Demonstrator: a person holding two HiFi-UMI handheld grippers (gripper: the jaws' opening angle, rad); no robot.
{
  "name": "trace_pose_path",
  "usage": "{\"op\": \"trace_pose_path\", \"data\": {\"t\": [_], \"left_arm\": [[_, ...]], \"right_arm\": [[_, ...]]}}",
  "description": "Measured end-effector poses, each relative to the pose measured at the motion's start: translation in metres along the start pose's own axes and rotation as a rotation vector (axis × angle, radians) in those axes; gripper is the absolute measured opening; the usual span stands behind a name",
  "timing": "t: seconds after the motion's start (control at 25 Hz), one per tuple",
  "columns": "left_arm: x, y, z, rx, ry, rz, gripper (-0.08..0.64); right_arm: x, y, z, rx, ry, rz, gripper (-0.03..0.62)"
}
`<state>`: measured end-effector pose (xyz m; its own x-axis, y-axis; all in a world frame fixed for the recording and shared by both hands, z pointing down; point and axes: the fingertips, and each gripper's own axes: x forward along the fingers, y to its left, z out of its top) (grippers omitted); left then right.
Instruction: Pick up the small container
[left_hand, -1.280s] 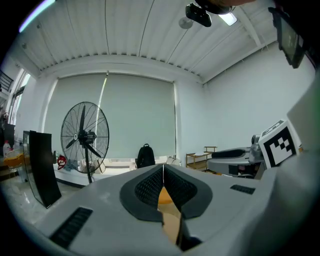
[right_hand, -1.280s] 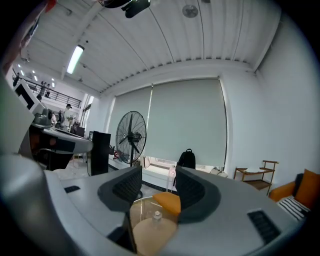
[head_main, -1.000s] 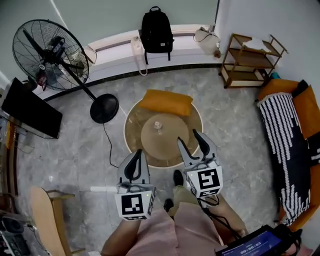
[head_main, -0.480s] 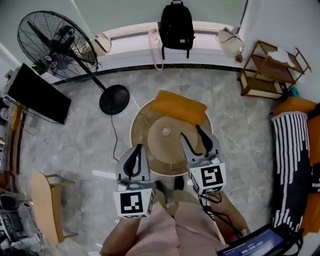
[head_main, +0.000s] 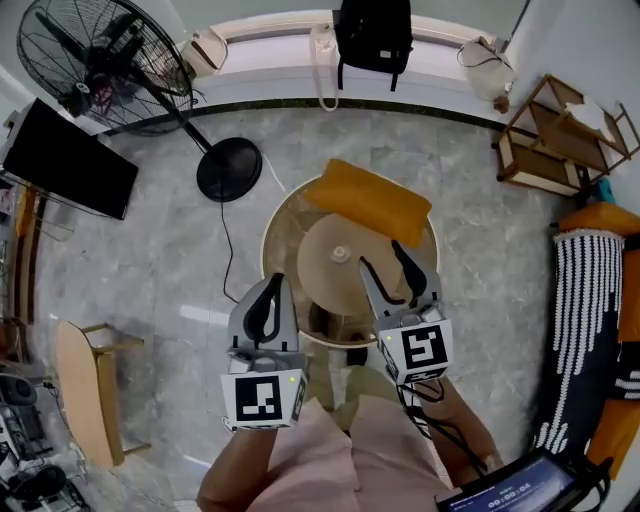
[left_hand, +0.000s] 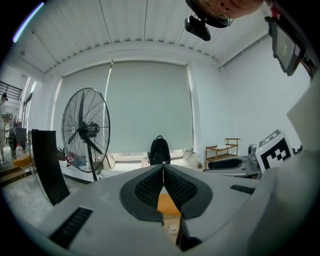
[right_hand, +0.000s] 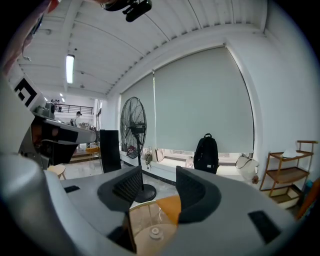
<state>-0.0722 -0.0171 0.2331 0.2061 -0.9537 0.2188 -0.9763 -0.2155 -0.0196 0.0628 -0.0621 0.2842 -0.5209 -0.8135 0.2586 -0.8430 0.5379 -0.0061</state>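
The small container is a pale, capped little pot standing near the middle of a round tan disc on a low round table. It also shows low between the jaws in the left gripper view and in the right gripper view. My right gripper is open and empty, its tips over the disc just right of the container. My left gripper is shut with nothing in it, held at the table's near-left rim. In their own views the left gripper has its jaws pressed together and the right gripper has them apart.
An orange cushion lies on the table's far side. A standing fan with a round base and a black panel are at the left. A backpack, a wooden shelf, a chair and a striped throw ring the floor.
Both grippers have come closer to the table. The right gripper's tips now reach over the disc beside the container. The jaws' states are unchanged.
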Motion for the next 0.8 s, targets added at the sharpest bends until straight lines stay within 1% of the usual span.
{"op": "trace_pose_path", "data": {"t": [0.2,0.36,0.56,0.8], "left_arm": [[0.020,0.019,-0.025,-0.002,0.039,-0.004,0.012],[0.037,0.032,-0.053,-0.011,0.091,-0.019,0.012],[0.057,0.042,-0.098,-0.013,0.154,-0.054,0.012],[0.086,0.055,-0.149,-0.039,0.228,-0.066,0.012]], "right_arm": [[0.033,0.008,-0.028,0.001,0.038,0.035,0.222],[0.053,0.013,-0.058,0.007,0.078,0.037,0.228],[0.075,0.026,-0.112,-0.027,0.132,0.044,0.240],[0.097,0.026,-0.181,0.014,0.222,0.028,0.250]]}}
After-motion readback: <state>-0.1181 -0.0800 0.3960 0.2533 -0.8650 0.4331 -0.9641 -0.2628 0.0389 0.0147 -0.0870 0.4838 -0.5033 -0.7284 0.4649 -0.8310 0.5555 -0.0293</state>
